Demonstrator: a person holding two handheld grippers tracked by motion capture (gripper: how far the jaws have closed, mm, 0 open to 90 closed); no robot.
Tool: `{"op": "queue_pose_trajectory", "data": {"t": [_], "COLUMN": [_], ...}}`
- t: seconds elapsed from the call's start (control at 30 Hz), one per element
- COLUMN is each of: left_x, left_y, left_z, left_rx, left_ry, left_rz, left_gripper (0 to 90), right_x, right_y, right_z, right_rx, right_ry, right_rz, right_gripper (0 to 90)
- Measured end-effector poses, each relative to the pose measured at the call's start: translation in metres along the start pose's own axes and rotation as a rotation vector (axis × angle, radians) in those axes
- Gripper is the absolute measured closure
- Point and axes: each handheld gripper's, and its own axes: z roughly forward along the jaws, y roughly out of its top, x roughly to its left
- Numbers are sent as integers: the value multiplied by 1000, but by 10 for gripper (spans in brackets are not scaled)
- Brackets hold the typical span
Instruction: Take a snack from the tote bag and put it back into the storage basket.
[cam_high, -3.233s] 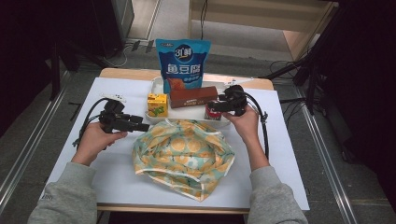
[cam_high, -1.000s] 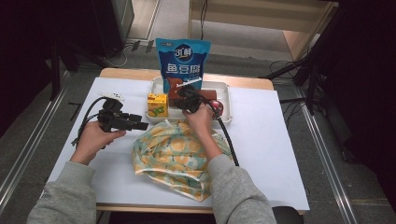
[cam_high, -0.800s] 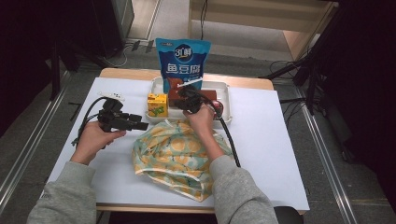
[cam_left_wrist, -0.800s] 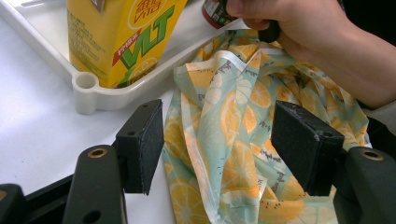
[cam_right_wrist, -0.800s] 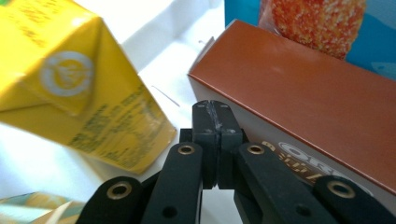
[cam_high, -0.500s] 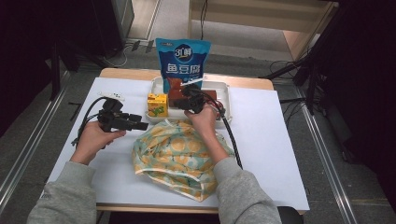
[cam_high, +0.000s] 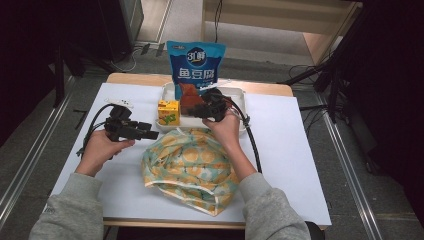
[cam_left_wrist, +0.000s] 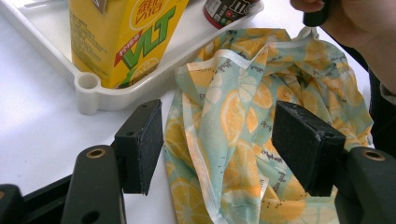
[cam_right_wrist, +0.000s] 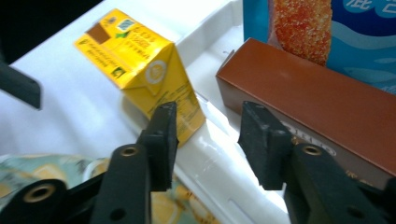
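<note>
Lemon-tea carton (cam_right_wrist: 142, 70) is seen standing at the left end of the white tray (cam_right_wrist: 219, 154), upper left of the right gripper (cam_right_wrist: 208, 144), whose empty jaws have just been opening beside the brown box (cam_right_wrist: 317, 107). Left gripper (cam_left_wrist: 217, 144) is held parted and empty over the lemon-print bag (cam_left_wrist: 243, 135), farther away.

In the high view, the right gripper (cam_high: 202, 111) and hand cover part of the brown box (cam_high: 189, 101) in the white tray (cam_high: 239, 93). The bag's (cam_high: 192, 165) opening is too small to make out.
</note>
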Motion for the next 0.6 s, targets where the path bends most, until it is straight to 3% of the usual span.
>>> {"op": "queue_pose_trajectory", "data": {"t": [0.33,0.6], "left_x": [0,-1], "left_y": [0,-1], "left_z": [0,0], "left_rx": [5,10], "left_ry": [9,13], "left_rz": [-1,5], "left_gripper": [334,331], "right_x": [1,2], "right_y": [-12,-23], "right_z": [-30,-51], "right_rx": [-8,-13], "right_ry": [18,55], "right_rz": [-63,-76], "right_gripper": [511,480]}}
